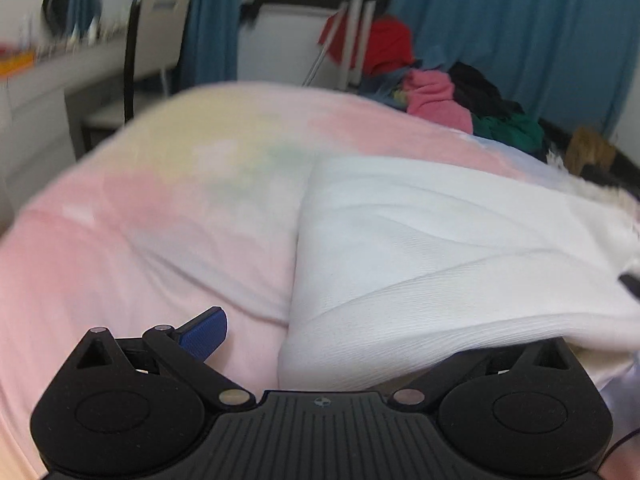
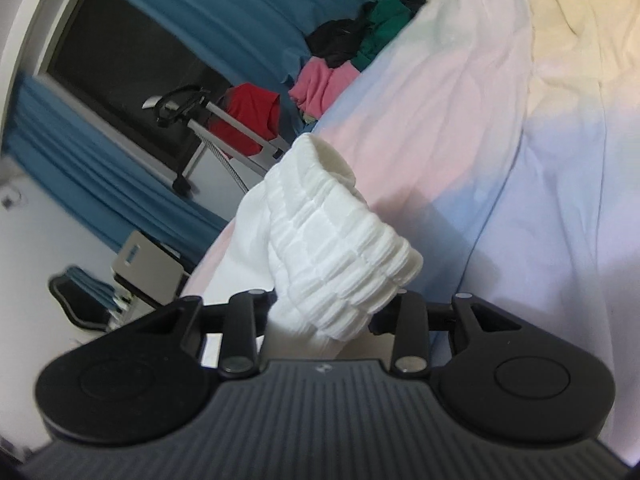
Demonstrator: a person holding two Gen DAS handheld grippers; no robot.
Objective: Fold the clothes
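Observation:
A white garment (image 1: pixel 440 248) lies spread on the pastel bedsheet (image 1: pixel 160 200). In the left wrist view its near edge drapes over the right finger of my left gripper (image 1: pixel 340 340). The jaws there stand wide apart, with only the left blue pad (image 1: pixel 204 332) showing and nothing pressed between them. In the right wrist view my right gripper (image 2: pixel 328 312) is shut on the garment's ribbed elastic band (image 2: pixel 340 252). The band bunches up between the hidden fingertips and is lifted off the sheet (image 2: pixel 520 160).
A pile of clothes in pink (image 1: pixel 436 96), black and green lies at the far side of the bed, also seen in the right wrist view (image 2: pixel 324 80). Behind it stand a metal stand with a red cloth (image 1: pixel 384 40), blue curtains (image 1: pixel 520 40), and a chair (image 1: pixel 156 40) by a desk.

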